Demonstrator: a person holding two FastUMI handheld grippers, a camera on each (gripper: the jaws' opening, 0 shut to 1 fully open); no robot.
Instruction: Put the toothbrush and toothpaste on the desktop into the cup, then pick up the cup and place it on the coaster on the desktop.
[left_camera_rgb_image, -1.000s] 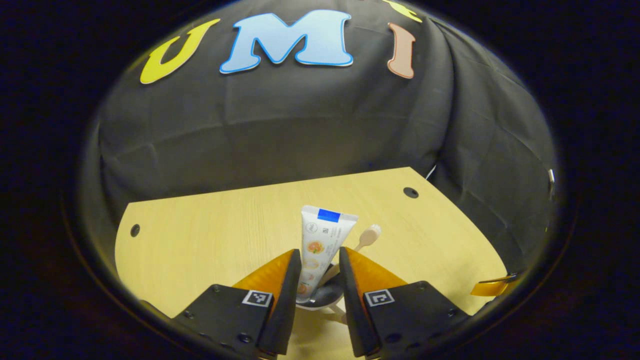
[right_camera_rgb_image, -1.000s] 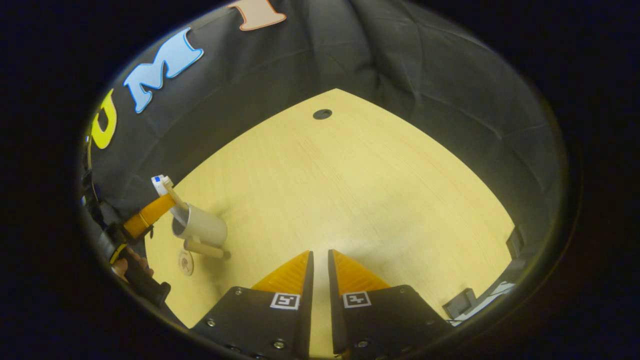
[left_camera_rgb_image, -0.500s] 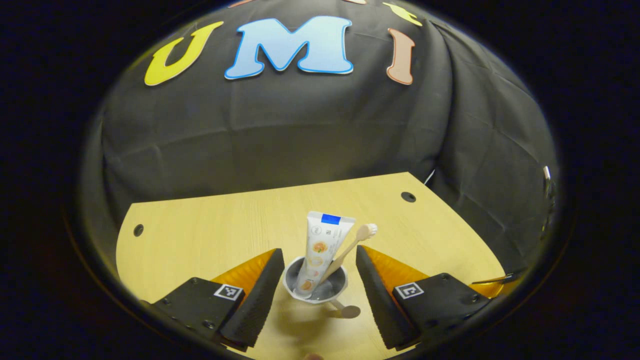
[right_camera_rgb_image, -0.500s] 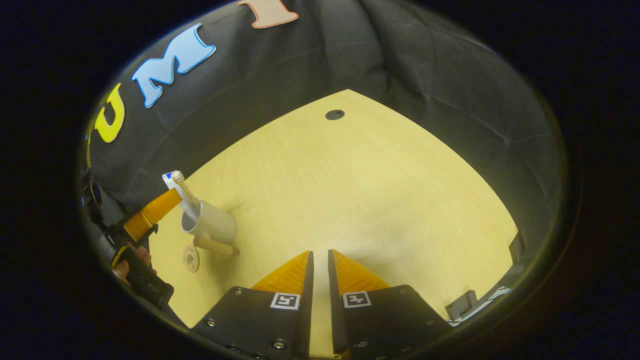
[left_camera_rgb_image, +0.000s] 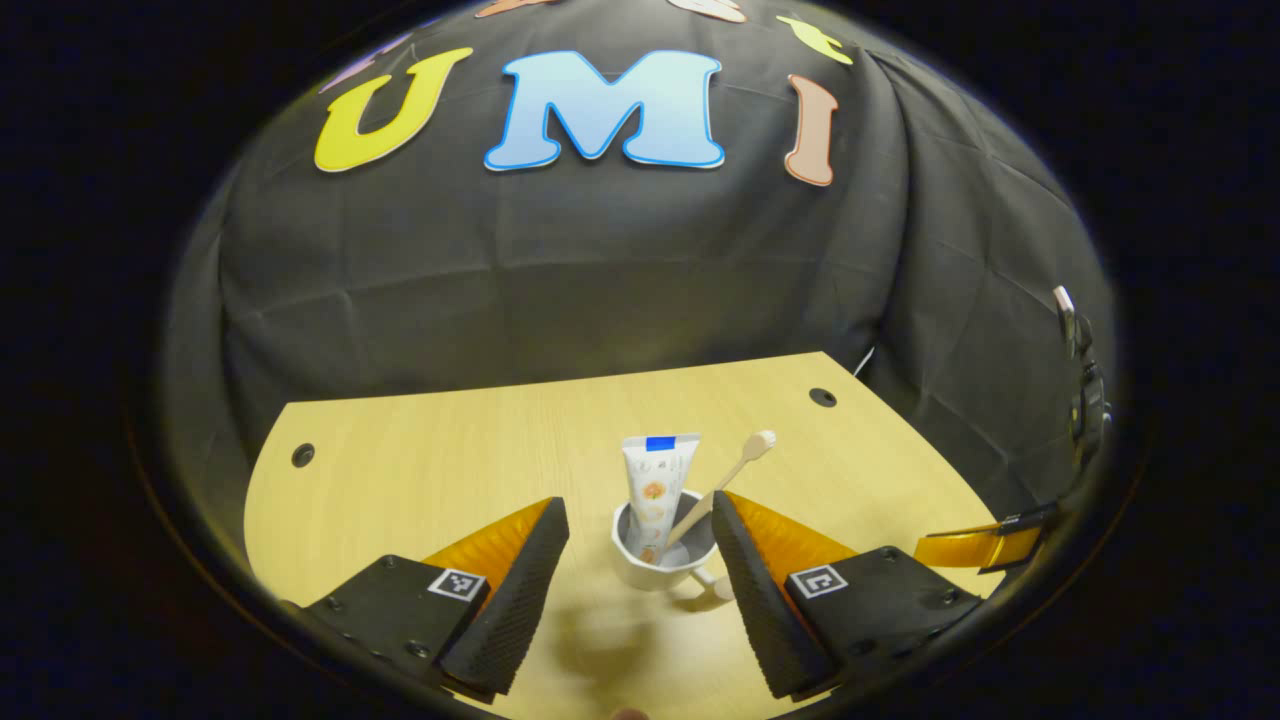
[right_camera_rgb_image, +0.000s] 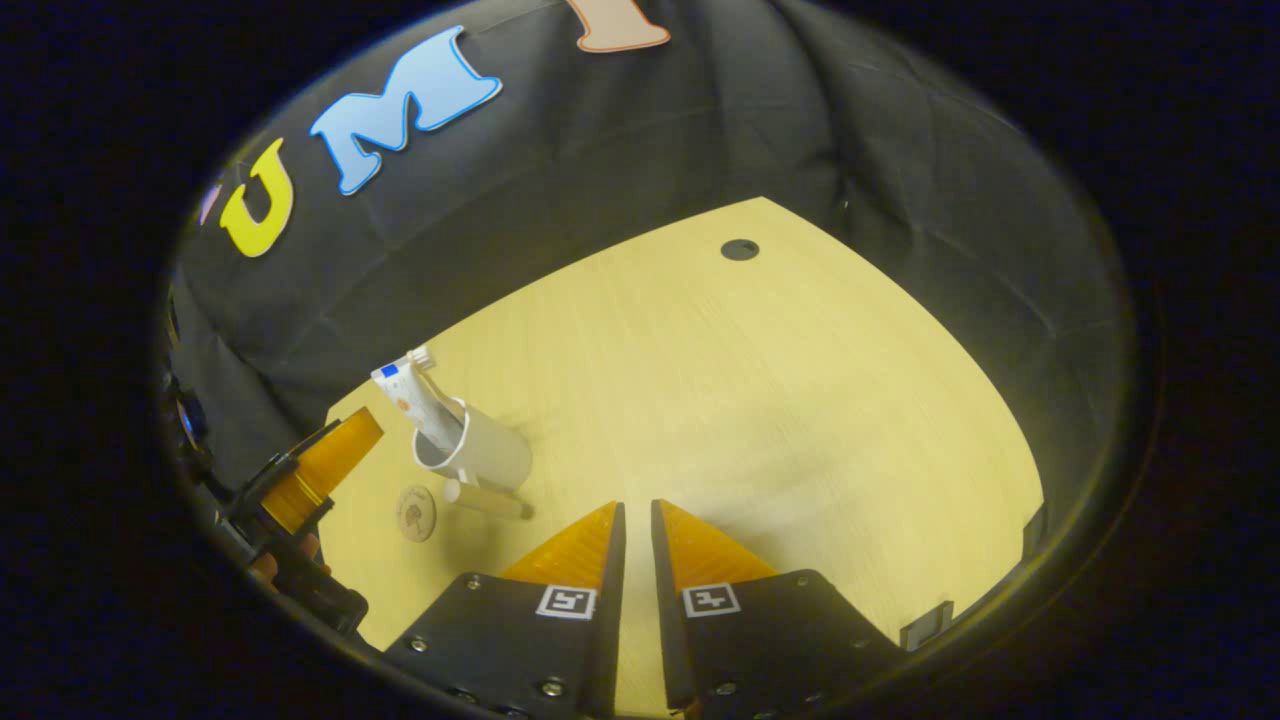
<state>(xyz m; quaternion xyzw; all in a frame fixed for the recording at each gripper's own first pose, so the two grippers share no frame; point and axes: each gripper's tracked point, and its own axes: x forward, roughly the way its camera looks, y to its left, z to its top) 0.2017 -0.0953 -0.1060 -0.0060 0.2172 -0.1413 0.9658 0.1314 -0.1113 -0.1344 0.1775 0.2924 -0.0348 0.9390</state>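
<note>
My left gripper (left_camera_rgb_image: 640, 560) is wide apart around the cup (left_camera_rgb_image: 662, 560) with toothpaste (left_camera_rgb_image: 658, 480) and toothbrush (left_camera_rgb_image: 735, 468), my right gripper (right_camera_rgb_image: 632, 535) is nearly closed on nothing.

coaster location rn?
In the right gripper view the coaster lies flat on the desktop at lower left, just left of the cup and apart from it, between the cup and the left claw.

toothpaste (left_camera_rgb_image: 656, 485) and toothbrush (left_camera_rgb_image: 735, 467) in cup (left_camera_rgb_image: 660, 566), coaster (right_camera_rgb_image: 415, 513) beside
</note>
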